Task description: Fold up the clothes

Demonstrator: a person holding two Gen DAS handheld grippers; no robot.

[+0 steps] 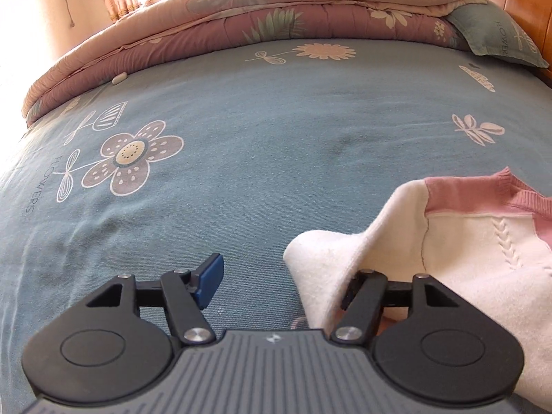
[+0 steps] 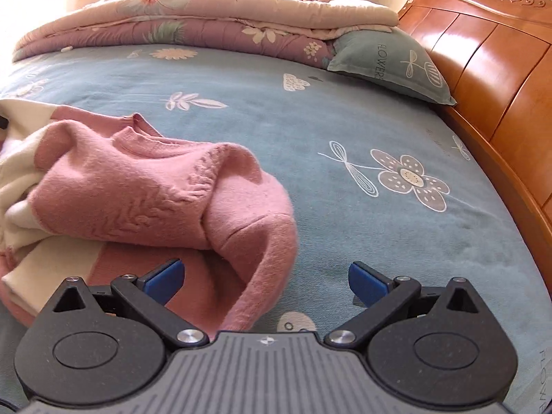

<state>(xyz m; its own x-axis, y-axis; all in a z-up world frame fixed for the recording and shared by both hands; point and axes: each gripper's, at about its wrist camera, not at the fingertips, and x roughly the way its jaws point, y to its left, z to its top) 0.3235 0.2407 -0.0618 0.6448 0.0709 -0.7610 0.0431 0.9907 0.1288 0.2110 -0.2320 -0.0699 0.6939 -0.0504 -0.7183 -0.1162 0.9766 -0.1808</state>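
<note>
On the bed (image 2: 345, 131), near left, a pink-and-cream sweater (image 2: 138, 186) lies bunched; left claw (image 1: 276, 283) and right claw (image 2: 265, 279) gape wide, gripping nothing, flanking it for spreading or folding.

The right gripper (image 2: 264, 281) hovers low over the blue flowered bedsheet (image 2: 345, 131), its blue-padded jaws spread wide. A crumpled pink and cream sweater (image 2: 145, 189) lies ahead to the left, one pink sleeve (image 2: 265, 276) trailing between the jaws. Behind are a folded quilt (image 2: 207, 24), a pillow (image 2: 390, 62) and a wooden headboard (image 2: 500, 69).
</note>
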